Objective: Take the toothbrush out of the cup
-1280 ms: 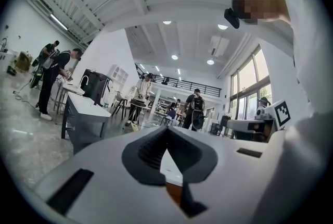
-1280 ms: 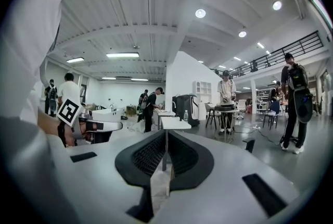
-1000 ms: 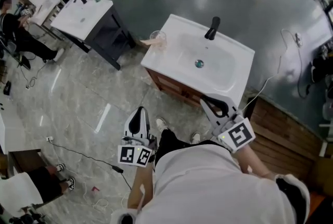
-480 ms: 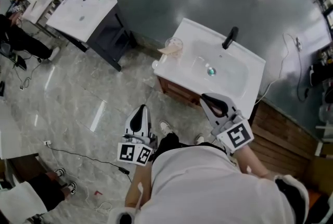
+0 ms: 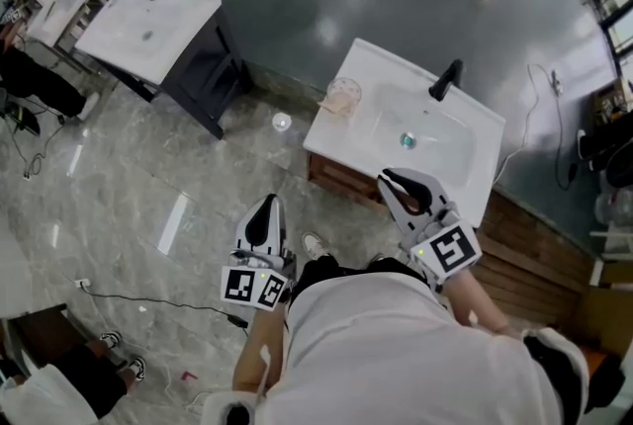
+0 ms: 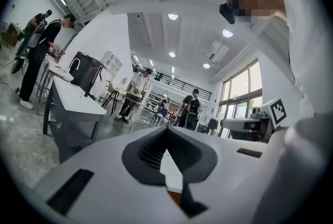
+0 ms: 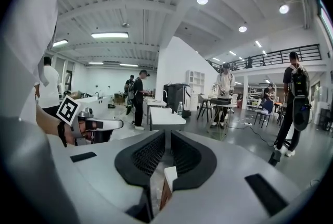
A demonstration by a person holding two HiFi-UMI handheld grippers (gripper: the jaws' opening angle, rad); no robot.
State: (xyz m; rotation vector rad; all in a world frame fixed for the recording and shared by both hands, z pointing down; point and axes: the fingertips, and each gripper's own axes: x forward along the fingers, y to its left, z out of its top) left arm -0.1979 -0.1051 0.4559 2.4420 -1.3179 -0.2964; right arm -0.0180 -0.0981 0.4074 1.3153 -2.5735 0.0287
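Both claws clenched, empty: left gripper (image 5: pixel 267 211) at 8 o'clock of sink (image 5: pixel 470 171), right gripper (image 5: pixel 394 181) at 6. Cup (image 5: pixel 343 94) on sink's 10 o'clock rim (contents indistinct).

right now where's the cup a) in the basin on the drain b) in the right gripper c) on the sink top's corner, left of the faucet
c: the cup stands on a corner of the sink top, left of the faucet, outside the basin.
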